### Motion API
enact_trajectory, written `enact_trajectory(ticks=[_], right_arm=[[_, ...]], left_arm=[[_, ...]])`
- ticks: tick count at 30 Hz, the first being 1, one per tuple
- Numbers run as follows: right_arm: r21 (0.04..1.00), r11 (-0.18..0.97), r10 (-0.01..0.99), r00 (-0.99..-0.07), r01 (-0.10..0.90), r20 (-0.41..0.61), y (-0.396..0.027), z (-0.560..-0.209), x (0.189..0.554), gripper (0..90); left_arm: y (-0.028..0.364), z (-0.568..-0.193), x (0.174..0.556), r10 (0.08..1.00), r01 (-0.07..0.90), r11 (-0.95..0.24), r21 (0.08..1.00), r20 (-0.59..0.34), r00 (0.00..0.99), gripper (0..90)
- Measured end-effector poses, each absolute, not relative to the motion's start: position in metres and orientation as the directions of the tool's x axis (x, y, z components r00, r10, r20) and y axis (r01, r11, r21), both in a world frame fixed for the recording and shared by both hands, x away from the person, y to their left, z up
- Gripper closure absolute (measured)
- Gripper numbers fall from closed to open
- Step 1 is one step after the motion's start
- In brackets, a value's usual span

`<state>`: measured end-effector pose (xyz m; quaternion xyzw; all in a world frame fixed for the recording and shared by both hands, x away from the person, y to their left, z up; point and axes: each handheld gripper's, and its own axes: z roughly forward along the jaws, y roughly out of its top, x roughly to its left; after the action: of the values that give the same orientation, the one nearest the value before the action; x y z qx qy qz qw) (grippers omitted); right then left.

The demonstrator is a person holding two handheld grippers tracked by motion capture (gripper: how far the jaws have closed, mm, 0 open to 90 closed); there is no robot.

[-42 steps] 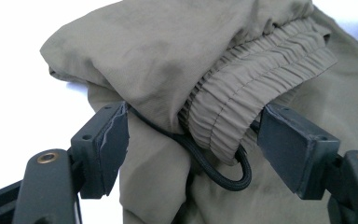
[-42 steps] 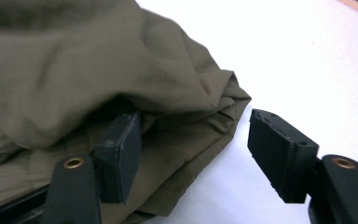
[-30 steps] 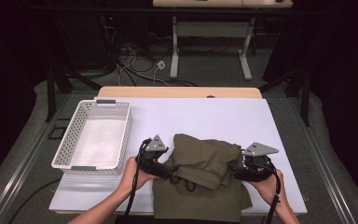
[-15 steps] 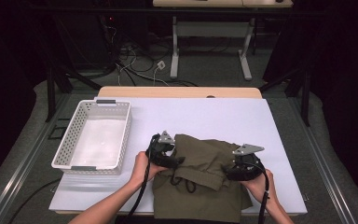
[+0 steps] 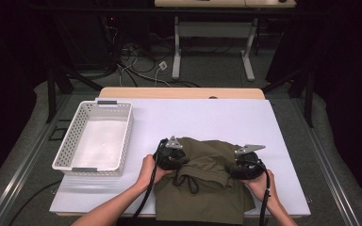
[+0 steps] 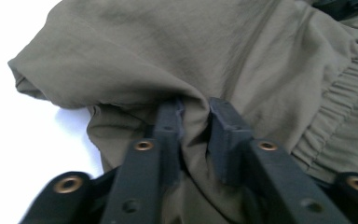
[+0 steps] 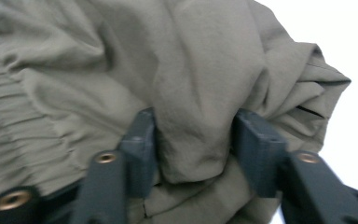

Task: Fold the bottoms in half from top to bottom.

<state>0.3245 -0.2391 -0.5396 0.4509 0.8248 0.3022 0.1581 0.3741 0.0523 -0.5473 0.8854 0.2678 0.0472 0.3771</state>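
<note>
Broadly, the white counter (image 5: 207, 117) takes up the middle of the high view, with a white perforated basket (image 5: 66, 150) standing on its left part, well apart from the work. Near the front edge lies an olive-green garment (image 5: 202, 188), folded over on itself, its elastic waistband and a dark drawstring (image 5: 188, 181) showing at the middle; its lower hem reaches the counter's front edge.

At the garment's left upper corner sits the left gripper (image 5: 172, 157), held by the person's left hand (image 5: 147, 169). Its jaws have just been closing, and in the left gripper view they pinch a narrow ridge of cloth (image 6: 196, 116) between the pads, with only that fold separating them.

At the right upper corner sits the right gripper (image 5: 245, 167), in the right hand (image 5: 263, 184). Its jaws have also just been closing; in the right gripper view they stand wider, with a thick bunched fold (image 7: 193, 135) of the garment filling the gap and both pads pressing against it.
</note>
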Motion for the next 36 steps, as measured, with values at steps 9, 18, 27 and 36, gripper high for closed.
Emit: enact_trajectory(ticks=[9,18,27,36], right_arm=[[0.666,0.415,0.816,-0.577,0.620,0.028,-0.237,-0.538,0.321,80.2],[0.713,0.402,0.792,-0.609,0.574,0.044,-0.239,-0.518,0.302,81.2],[0.726,0.392,0.770,-0.634,0.565,0.078,-0.239,-0.505,0.289,81.5],[0.648,0.428,0.799,-0.598,0.630,0.054,-0.237,-0.528,0.299,62.1]], left_arm=[[0.054,-0.541,0.368,0.501,0.414,-0.570,0.709,-0.100,0.860,85.0],[0.069,-0.522,0.348,0.471,0.382,-0.546,0.745,-0.105,0.876,85.8],[0.078,-0.514,0.331,0.449,0.381,-0.537,0.752,-0.128,0.884,87.3],[0.077,-0.538,0.335,0.479,0.416,-0.576,0.704,-0.122,0.870,79.8]])
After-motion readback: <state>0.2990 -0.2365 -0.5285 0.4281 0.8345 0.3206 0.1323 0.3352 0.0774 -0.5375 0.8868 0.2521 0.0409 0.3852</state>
